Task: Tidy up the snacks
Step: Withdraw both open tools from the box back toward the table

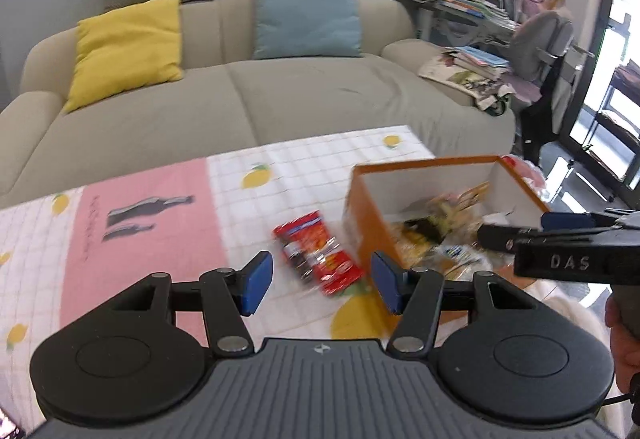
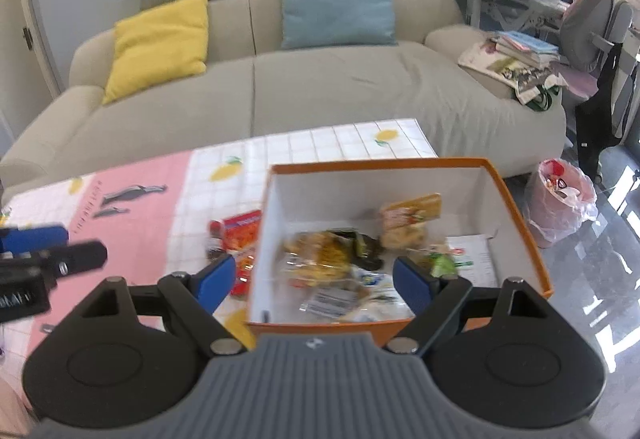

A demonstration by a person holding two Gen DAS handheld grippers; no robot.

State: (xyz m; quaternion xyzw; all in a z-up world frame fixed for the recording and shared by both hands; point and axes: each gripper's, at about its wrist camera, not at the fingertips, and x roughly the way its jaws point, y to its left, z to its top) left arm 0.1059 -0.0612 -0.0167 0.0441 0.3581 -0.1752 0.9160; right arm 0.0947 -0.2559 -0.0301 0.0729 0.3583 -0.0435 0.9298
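An orange box (image 1: pixel 362 223) with a white inside stands on the table and holds several snack packets (image 2: pixel 332 263); it also shows in the right wrist view (image 2: pixel 516 207). A red snack packet (image 1: pixel 320 253) lies on the tablecloth just left of the box, also seen in the right wrist view (image 2: pixel 240 235). My left gripper (image 1: pixel 322 285) is open and empty, just above and in front of the red packet. My right gripper (image 2: pixel 314 285) is open and empty, hovering over the near edge of the box. Each gripper shows in the other's view, the right one (image 1: pixel 560 243) and the left one (image 2: pixel 48 251).
The table carries a white, pink and lemon-print cloth (image 1: pixel 152 223). A beige sofa (image 1: pixel 248 95) with yellow and blue cushions stands behind it. A cluttered desk and grey chair (image 2: pixel 592 23) are at the right, with a pink-bagged bin (image 2: pixel 560 199) on the floor.
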